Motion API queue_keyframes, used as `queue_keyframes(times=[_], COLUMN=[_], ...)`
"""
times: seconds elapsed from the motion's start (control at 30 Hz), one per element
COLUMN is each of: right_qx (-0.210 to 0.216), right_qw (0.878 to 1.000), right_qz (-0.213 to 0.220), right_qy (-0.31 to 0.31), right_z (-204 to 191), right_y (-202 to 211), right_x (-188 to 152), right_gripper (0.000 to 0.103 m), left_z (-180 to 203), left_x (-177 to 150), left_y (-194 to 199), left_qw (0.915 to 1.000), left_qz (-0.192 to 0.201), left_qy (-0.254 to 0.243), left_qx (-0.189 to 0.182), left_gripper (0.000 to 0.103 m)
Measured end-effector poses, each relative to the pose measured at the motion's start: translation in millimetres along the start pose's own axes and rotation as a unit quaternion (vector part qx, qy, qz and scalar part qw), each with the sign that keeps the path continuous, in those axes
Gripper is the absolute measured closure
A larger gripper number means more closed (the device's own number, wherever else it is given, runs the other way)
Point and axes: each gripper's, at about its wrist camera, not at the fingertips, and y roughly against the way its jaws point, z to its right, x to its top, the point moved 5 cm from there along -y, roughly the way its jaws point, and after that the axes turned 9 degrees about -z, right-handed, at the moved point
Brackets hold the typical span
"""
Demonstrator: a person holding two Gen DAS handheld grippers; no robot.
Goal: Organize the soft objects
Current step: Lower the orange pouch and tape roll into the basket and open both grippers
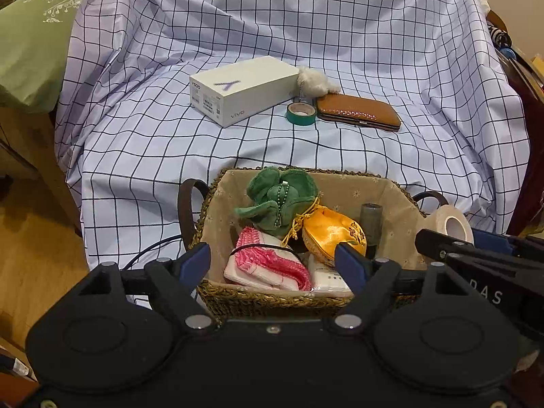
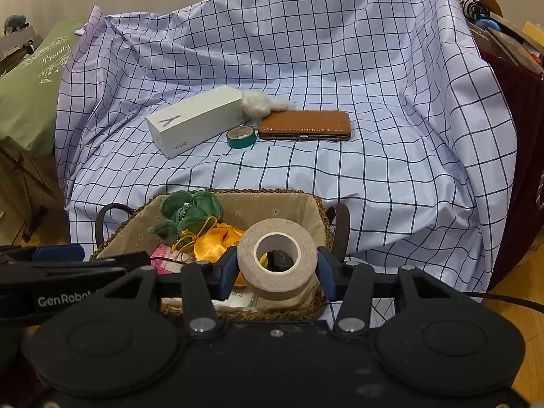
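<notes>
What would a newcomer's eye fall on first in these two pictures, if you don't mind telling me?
Most likely the beige tape roll, clamped in the right gripper above the near end of the woven basket. Next, the basket's bright contents: a green plush toy, a shiny yellow pouch and a pink knitted piece, with the left gripper open over them. Behind, a white box lies on the checked cloth.

We see a surface draped in white, dark-checked cloth (image 1: 340, 51); on it lie a white rectangular carton (image 1: 238, 90), green tape roll (image 1: 301, 114), brown leather wallet (image 1: 358, 112), white fluffy pompom (image 1: 314, 80) and woven lined basket (image 1: 272, 297).
</notes>
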Motion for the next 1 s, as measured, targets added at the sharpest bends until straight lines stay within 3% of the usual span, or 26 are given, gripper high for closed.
queue_keyframes(times=[1.0], right_qx=[0.0], right_qw=[1.0], right_qz=[-0.002], right_qy=[0.006], right_z=[-4.0], right_y=[-2.1], right_x=[-2.1], right_gripper=[0.054], left_z=[-5.4], left_x=[0.6], left_y=[-1.4], left_qw=[0.9997], left_qz=[0.001], left_qy=[0.0], left_qx=[0.026], left_gripper=[0.021])
